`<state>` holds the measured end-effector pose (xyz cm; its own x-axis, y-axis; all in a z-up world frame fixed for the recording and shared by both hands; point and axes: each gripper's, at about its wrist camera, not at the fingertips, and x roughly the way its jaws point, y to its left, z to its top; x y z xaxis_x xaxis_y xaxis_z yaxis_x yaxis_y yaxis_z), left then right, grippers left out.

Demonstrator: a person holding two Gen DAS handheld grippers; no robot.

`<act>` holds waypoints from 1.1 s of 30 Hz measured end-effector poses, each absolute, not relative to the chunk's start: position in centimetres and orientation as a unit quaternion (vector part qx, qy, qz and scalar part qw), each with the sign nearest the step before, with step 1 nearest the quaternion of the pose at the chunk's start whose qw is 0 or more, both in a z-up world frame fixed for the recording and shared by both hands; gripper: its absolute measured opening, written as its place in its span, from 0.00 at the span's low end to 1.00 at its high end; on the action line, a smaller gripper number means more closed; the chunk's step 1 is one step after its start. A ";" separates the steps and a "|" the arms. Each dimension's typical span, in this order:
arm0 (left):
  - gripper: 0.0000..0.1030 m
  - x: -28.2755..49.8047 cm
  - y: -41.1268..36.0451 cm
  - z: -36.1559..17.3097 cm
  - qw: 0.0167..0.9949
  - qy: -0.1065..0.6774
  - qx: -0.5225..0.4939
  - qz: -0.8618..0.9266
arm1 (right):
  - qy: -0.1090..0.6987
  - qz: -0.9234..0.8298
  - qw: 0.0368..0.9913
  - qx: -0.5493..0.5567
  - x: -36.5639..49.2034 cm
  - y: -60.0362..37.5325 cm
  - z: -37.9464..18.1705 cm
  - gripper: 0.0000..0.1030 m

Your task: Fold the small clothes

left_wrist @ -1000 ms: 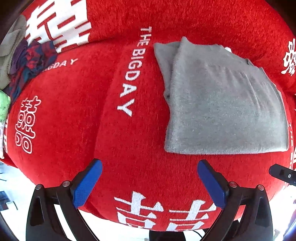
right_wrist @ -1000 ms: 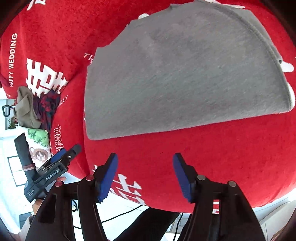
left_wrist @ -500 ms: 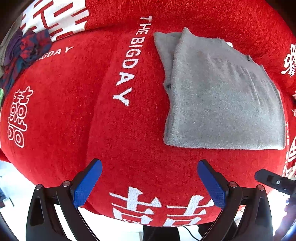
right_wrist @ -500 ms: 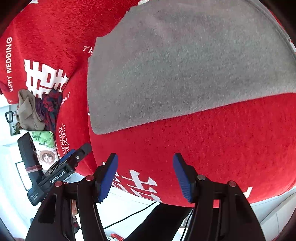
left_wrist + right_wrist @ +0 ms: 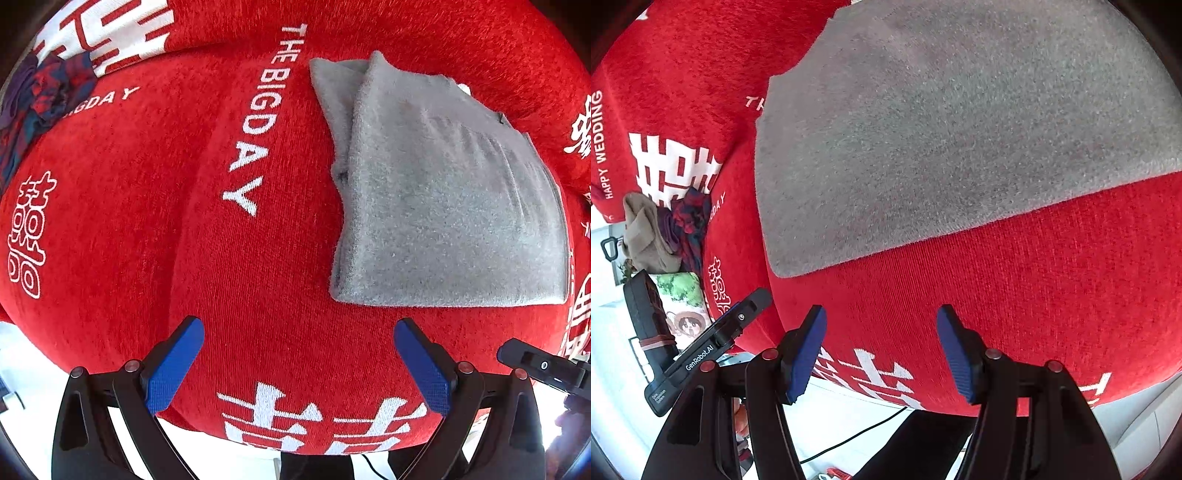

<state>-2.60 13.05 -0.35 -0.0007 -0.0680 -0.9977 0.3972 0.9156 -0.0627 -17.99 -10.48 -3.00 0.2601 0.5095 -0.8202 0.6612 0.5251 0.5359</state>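
Grey folded garment (image 5: 443,206) lies flat on a red cloth (image 5: 184,221) printed with white lettering. Left gripper (image 5: 299,360) and right gripper (image 5: 882,347) hover near its front edge, both spread apart and holding nothing. Crumpled clothes (image 5: 661,229) sit at the cloth's far left.

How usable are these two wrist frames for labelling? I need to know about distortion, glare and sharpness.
Left wrist: strong fisheye bulge bends the red cloth, yet the grey folded garment and the lettering stay sharp; floor below is blown out white. Right wrist: same bulge, the garment is close and crisp, its top edge cropped by the dark lens rim; bright overexposure at lower left.
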 end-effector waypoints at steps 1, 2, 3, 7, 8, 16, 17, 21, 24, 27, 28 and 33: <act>1.00 -2.4 13.0 -0.5 0.696 0.688 0.120 -0.166 | 0.605 -0.061 0.629 0.485 -17.9 -10.5 -3.1 0.64; 1.00 -2.2 13.0 -0.6 0.697 0.688 0.121 -0.165 | 0.603 -0.061 0.627 0.489 -17.9 -10.4 -3.2 0.64; 1.00 -2.0 13.0 -0.6 0.698 0.686 0.123 -0.163 | 0.601 -0.062 0.626 0.492 -17.8 -10.4 -3.4 0.64; 1.00 -1.1 13.1 -1.0 0.699 0.685 0.125 -0.161 | 0.587 -0.064 0.619 0.517 -17.4 -10.4 -4.0 0.64; 1.00 -0.8 13.0 -1.1 0.699 0.686 0.125 -0.160 | 0.581 -0.064 0.617 0.527 -17.3 -10.4 -4.3 0.64; 1.00 0.4 13.0 -1.7 0.697 0.688 0.124 -0.161 | 0.548 -0.070 0.595 0.584 -16.6 -9.8 -6.1 0.64; 1.00 0.7 12.9 -1.8 0.696 0.688 0.126 -0.163 | 0.546 -0.070 0.593 0.588 -16.5 -9.7 -6.2 0.64; 1.00 1.1 12.7 -2.1 0.694 0.688 0.131 -0.167 | 0.535 -0.070 0.591 0.600 -16.4 -9.4 -6.5 0.64; 1.00 0.9 12.8 -2.3 0.694 0.688 0.131 -0.167 | 0.526 -0.070 0.592 0.606 -16.2 -9.4 -6.6 0.64; 1.00 1.4 12.7 -2.4 0.704 0.677 0.139 -0.165 | 0.506 -0.075 0.594 0.621 -16.2 -9.6 -6.8 0.64; 1.00 1.7 12.9 -2.6 0.705 0.675 0.137 -0.167 | 0.498 -0.076 0.595 0.626 -16.3 -9.8 -6.8 0.64; 1.00 4.1 13.6 -2.6 0.698 0.684 0.078 -0.196 | 0.457 -0.081 0.598 0.653 -16.5 -9.9 -7.2 0.64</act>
<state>4.11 13.58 -2.60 -0.0139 -0.1669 -0.9859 0.3815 0.9105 -0.1595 -16.53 -9.91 -7.16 0.5689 0.5003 -0.6527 0.6940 0.1339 0.7074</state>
